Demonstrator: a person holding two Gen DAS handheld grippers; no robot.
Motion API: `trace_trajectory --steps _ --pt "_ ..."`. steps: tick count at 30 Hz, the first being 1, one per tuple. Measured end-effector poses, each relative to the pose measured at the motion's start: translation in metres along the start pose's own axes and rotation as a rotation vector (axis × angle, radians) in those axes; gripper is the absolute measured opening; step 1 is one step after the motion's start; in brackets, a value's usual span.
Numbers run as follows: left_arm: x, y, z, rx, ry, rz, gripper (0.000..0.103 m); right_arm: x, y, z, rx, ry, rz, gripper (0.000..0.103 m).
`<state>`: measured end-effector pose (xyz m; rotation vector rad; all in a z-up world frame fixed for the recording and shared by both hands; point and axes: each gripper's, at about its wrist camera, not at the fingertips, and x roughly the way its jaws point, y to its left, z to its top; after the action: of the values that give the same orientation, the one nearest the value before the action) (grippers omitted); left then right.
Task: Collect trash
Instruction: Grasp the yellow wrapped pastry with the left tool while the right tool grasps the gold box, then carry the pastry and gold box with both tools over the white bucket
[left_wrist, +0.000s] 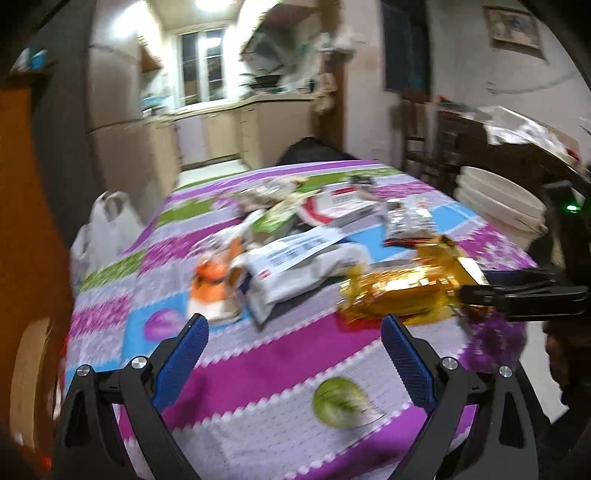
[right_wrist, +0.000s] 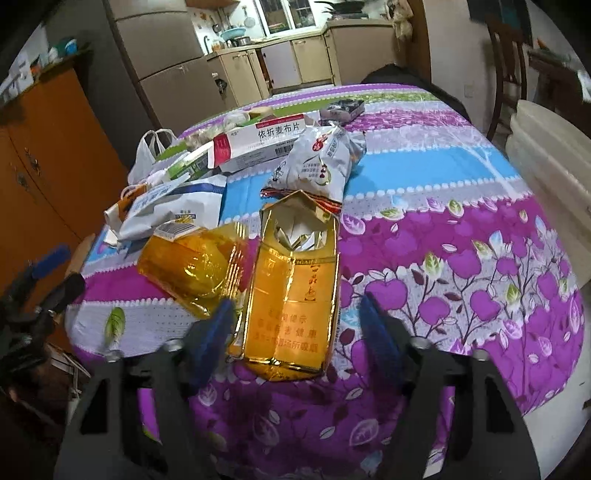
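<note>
A flattened gold carton (right_wrist: 295, 302) lies on the purple patterned tablecloth (right_wrist: 461, 258). It sits between the blue pads of my right gripper (right_wrist: 295, 328), which is open; a gap shows at the right pad (right_wrist: 373, 332). A crumpled gold cellophane wrapper (right_wrist: 192, 269) lies just left of the carton. Behind them are a white snack bag (right_wrist: 321, 162), a white and red medicine box (right_wrist: 258, 144) and a white and blue pouch (right_wrist: 177, 210). My left gripper (left_wrist: 295, 354) hovers open over the cloth, short of an orange wrapper (left_wrist: 212, 280) and the gold carton (left_wrist: 399, 291).
A white plastic bag (right_wrist: 151, 147) hangs at the table's far left edge. An orange cabinet (right_wrist: 48, 166) stands to the left and stacked white tubs (right_wrist: 546, 147) to the right. A wooden chair (right_wrist: 506, 74) and the kitchen units lie beyond the table.
</note>
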<state>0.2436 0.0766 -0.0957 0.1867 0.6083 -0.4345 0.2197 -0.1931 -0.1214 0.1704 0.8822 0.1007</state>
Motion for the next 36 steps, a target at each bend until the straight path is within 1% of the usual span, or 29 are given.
trace_trajectory --steps 4,6,9,10,12,14,16,18,19,20,21,22,24,26,28,30,34,36 --pt "0.011 -0.013 0.014 0.175 -0.005 -0.135 0.094 -0.001 -0.003 -0.001 0.013 -0.011 0.041 0.048" --pt "0.019 -0.025 0.021 0.315 0.002 -0.203 0.094 -0.004 -0.008 -0.002 0.027 -0.020 0.053 0.046" --pt "0.036 -0.044 0.028 0.540 0.018 -0.303 0.094 -0.017 -0.018 -0.003 0.050 -0.056 0.047 0.046" --pt "0.039 -0.048 0.030 0.578 0.024 -0.329 0.094 -0.022 -0.021 -0.003 0.061 -0.067 0.048 0.046" --pt "0.049 -0.055 0.035 0.654 0.047 -0.418 0.094 -0.034 -0.030 -0.003 0.081 -0.095 0.049 0.046" --pt "0.062 -0.058 0.039 0.714 0.063 -0.461 0.094 -0.042 -0.036 -0.003 0.093 -0.111 0.051 0.046" --pt "0.074 -0.058 0.041 0.734 0.097 -0.482 0.092 -0.049 -0.041 -0.002 0.101 -0.122 0.063 0.047" --pt "0.089 -0.057 0.043 0.740 0.147 -0.508 0.084 -0.053 -0.044 -0.002 0.100 -0.127 0.072 0.047" --pt "0.096 -0.057 0.044 0.743 0.168 -0.523 0.083 -0.054 -0.045 -0.001 0.099 -0.129 0.079 0.047" --pt "0.101 -0.057 0.044 0.748 0.190 -0.546 0.079 -0.054 -0.046 0.000 0.097 -0.129 0.085 0.047" --pt "0.105 -0.060 0.044 0.753 0.202 -0.553 0.075 -0.054 -0.047 0.000 0.095 -0.127 0.089 0.047" --pt "0.108 -0.061 0.043 0.760 0.217 -0.554 0.074 -0.053 -0.047 0.000 0.092 -0.125 0.091 0.047" --pt "0.112 -0.063 0.042 0.765 0.222 -0.543 0.066 -0.050 -0.047 0.000 0.081 -0.118 0.099 0.047" --pt "0.112 -0.063 0.042 0.749 0.229 -0.539 0.062 -0.049 -0.045 -0.001 0.064 -0.111 0.106 0.047" --pt "0.109 -0.064 0.041 0.730 0.234 -0.530 0.058 -0.047 -0.041 -0.001 0.040 -0.102 0.113 0.047" --pt "0.099 -0.066 0.035 0.698 0.226 -0.515 0.050 -0.045 -0.038 -0.002 0.025 -0.099 0.114 0.047" --pt "0.089 -0.070 0.029 0.585 0.210 -0.437 0.047 -0.045 -0.036 -0.002 0.020 -0.103 0.115 0.047" --pt "0.083 -0.068 0.029 0.493 0.204 -0.372 0.047 -0.045 -0.032 0.000 0.012 -0.110 0.113 0.047"
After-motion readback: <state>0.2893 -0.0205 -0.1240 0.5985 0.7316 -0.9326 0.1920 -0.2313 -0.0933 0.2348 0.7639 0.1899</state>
